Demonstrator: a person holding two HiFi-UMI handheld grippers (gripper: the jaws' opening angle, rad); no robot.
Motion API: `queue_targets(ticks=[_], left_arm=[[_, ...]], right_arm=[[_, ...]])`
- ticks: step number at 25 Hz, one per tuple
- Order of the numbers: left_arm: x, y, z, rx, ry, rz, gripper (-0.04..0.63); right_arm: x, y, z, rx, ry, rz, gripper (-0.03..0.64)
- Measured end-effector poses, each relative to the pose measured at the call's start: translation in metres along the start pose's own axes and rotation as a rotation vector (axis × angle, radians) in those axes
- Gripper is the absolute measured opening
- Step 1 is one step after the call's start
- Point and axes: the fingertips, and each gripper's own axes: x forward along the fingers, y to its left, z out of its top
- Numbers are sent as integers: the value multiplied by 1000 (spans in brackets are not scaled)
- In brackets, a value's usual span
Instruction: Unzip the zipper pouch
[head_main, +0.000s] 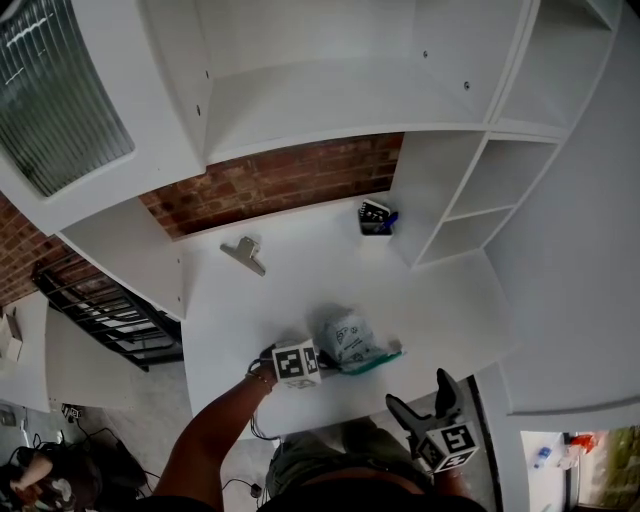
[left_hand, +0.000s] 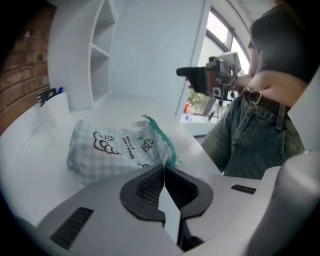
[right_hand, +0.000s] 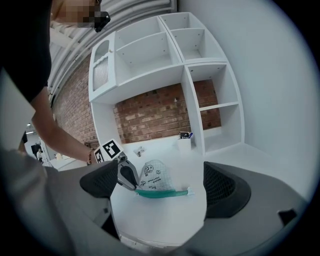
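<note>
A pale checked zipper pouch (head_main: 348, 338) with black doodles and a teal zipper edge (head_main: 372, 362) lies on the white desk (head_main: 300, 290) near its front. My left gripper (head_main: 330, 360) is shut on the pouch's near left corner, at the end of the zipper. In the left gripper view the jaws meet right at the pouch (left_hand: 115, 147) corner (left_hand: 163, 167). My right gripper (head_main: 418, 390) hangs open off the desk's front right edge, apart from the pouch. In the right gripper view the pouch (right_hand: 155, 175) and teal zipper (right_hand: 157, 193) show between its wide-set jaws, well ahead.
A metal binder clip (head_main: 243, 254) lies at the back left of the desk. A small white pen holder (head_main: 375, 218) stands at the back right, by the white open shelves (head_main: 480, 190). A brick wall (head_main: 290, 180) backs the desk. The person's body is close to the desk's front edge.
</note>
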Motion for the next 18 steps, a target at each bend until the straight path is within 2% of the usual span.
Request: queue_targets(ticks=[3,5,8,10,15,18], left_arm=[[-15,-1,19,-182,-172,62,8],[-25,-5,23,-267,-245,96,8],[-43,-7,31,-324,-311,142,8],[-58,-9,41,-369,-385,171,8],[-102,-21,65,-518,-657,243,8],[-124,-33,73,-566,-782,283,8]], right_arm=[[3,2,-4,5,14,5,532],[6,4,-5,4,22,18,532],[13,10,-1,-17,29,54,521],[18,17,5,-35,24,81,491],[31,59,33,-91,-24,201,464],[34,94,53,-148,-68,311,430]])
